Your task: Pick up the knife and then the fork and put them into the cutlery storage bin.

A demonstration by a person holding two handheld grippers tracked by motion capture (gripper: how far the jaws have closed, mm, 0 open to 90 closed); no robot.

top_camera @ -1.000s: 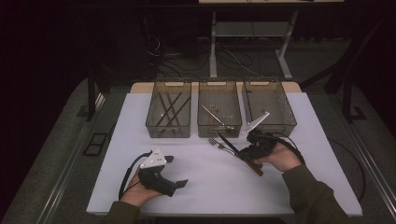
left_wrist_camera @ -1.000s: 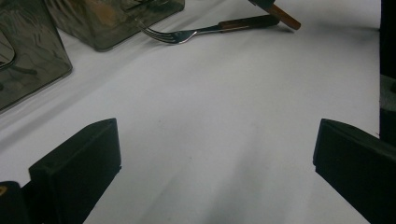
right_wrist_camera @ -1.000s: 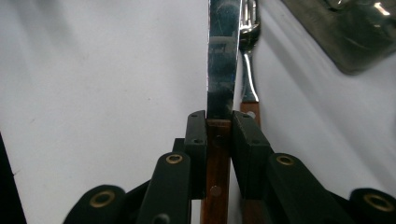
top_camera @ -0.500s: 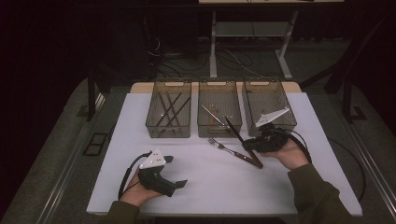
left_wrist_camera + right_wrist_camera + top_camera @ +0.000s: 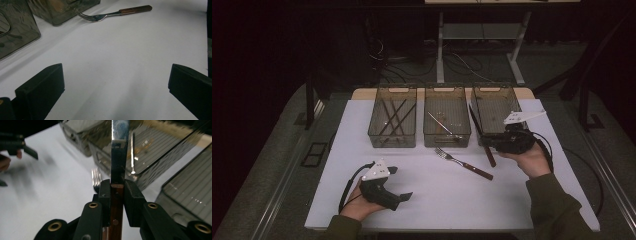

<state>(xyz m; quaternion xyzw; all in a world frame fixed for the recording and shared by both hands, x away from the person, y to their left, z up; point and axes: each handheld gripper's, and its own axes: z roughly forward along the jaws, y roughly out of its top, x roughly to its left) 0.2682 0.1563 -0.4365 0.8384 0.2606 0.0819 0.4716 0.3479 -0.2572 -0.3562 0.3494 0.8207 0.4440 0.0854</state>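
White counter (image 5: 422, 200) under everything. Three smoky clear bins in a row at far edge; middle bin (image 5: 447, 139) as landmark.

Left of it: bin (image 5: 392, 140) with thin dark sticks, probably chopsticks, crossed inside. Middle bin itself: one slim metal utensil lying diagonal, type unclear. Right of it: bin (image 5: 498, 92), looks empty apart from knife blade slanting over near-left corner.

Left gripper (image 5: 401, 196) well in front and left of middle bin, resting on counter, jaws wide apart, nothing between them.

Right gripper (image 5: 488, 142) just front-right of middle bin, clamped on knife (image 5: 119, 157) at top of wooden handle, just below blade; handle end hanging toward counter, blade tip up over right bin. Likely sorting knife into that bin.

Handling guess: knife stiff, light-to-moderate, weight toward blade. Polished steel slippery, so riveted wood handle is correct hold; pinch near balance point limits swing. Not fragile, but likely clatter on hard plastic if dropped from height.

Fork (image 5: 463, 162) just in front of middle bin, flat on counter, tines toward bin, wooden handle pointing front-right. Same advice: take by handle.
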